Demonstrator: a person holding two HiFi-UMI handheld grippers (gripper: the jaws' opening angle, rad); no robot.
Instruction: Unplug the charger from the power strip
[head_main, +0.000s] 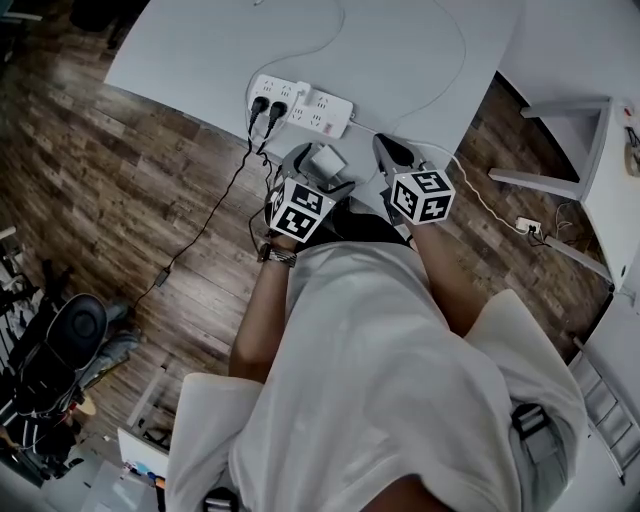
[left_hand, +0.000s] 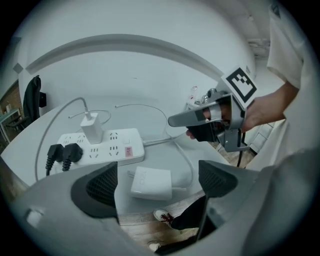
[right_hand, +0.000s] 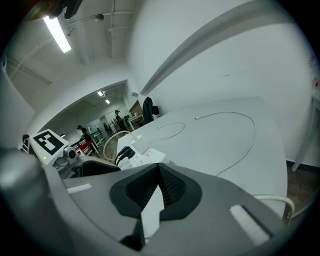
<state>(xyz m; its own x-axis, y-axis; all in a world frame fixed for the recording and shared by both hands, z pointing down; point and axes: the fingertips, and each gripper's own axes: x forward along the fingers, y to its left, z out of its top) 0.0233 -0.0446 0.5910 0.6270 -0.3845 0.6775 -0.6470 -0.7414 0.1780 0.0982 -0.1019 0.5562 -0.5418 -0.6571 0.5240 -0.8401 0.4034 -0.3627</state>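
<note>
The white power strip (head_main: 318, 110) (left_hand: 107, 148) lies on the white table (head_main: 200, 50), with two black plugs (left_hand: 62, 152) at its left end and a small white charger (left_hand: 92, 128) still plugged in. A larger white charger block (left_hand: 151, 183) (head_main: 327, 160) lies flat near the table's front edge, its prongs towards the strip. My left gripper (left_hand: 158, 169) (head_main: 316, 166) stands open around this block, with a gap at each pad. To the right, my right gripper (head_main: 388, 150) (right_hand: 157, 172) hovers above the table, shut and empty.
White cables (head_main: 450, 60) (right_hand: 240, 150) loop across the table. Black cords (head_main: 215, 215) run from the plugs down to the wooden floor. A white shelf unit (head_main: 590, 150) stands at the right. The person's shoe (left_hand: 162, 216) shows below the table edge.
</note>
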